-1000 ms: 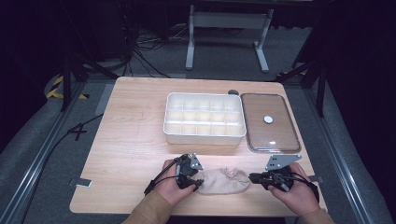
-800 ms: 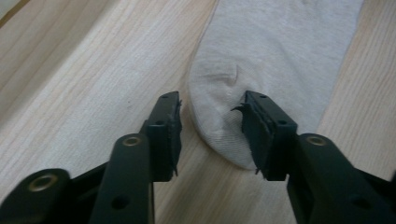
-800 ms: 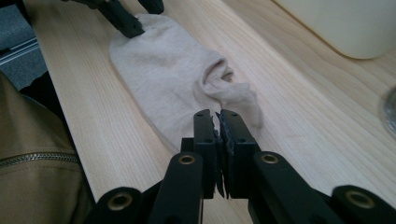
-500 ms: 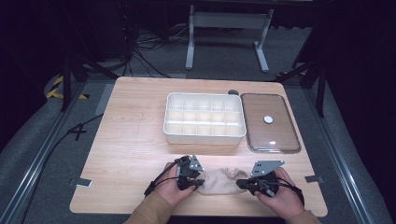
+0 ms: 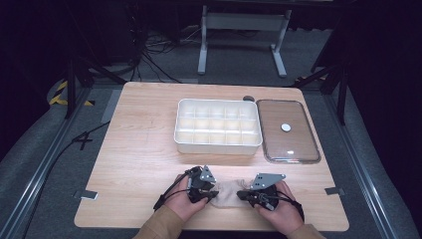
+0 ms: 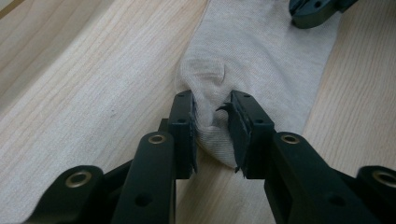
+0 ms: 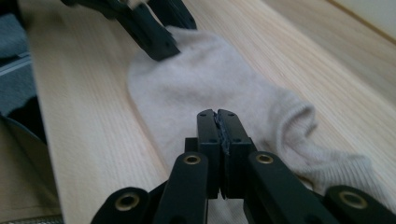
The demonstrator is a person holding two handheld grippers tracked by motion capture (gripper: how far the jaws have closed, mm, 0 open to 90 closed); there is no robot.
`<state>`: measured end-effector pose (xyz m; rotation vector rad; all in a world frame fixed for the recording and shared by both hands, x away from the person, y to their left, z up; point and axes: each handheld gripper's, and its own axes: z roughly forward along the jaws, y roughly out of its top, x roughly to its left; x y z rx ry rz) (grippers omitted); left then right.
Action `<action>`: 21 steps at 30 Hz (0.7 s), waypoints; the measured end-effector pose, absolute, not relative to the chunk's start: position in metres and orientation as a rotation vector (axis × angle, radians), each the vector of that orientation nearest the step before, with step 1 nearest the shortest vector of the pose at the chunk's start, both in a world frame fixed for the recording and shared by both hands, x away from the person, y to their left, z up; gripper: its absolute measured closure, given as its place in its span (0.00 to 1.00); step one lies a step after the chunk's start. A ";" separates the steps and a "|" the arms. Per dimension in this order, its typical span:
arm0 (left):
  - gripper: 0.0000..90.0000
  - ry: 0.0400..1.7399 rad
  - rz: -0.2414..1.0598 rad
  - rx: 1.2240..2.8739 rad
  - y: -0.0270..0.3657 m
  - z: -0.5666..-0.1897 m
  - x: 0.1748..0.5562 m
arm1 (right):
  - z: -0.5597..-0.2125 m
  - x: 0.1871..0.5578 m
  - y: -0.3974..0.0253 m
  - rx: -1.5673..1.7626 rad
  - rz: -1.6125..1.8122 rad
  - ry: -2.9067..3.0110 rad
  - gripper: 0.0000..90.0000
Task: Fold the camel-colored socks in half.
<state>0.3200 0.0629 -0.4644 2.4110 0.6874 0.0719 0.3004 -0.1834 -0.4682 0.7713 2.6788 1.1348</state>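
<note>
Beige knit sock (image 5: 228, 194) lay flat on the bench (image 5: 144, 159) near the white divider tray (image 5: 217, 126), the left claw (image 6: 212, 121) pinching a bunched fold, the right claw (image 7: 218, 123) fully closed over its cuff end, seemingly to stretch it.

Your table (image 5: 144, 149) is evenly lit from overhead, while the floor beyond it falls into near darkness. A glare spot shines on the clear lid (image 5: 287, 130). In both gripper views, the far wood blurs and shadows stay soft.
</note>
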 end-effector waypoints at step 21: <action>0.94 0.688 0.009 2.350 0.044 -0.466 0.312 | -0.470 0.298 -0.182 0.762 1.069 2.684 1.00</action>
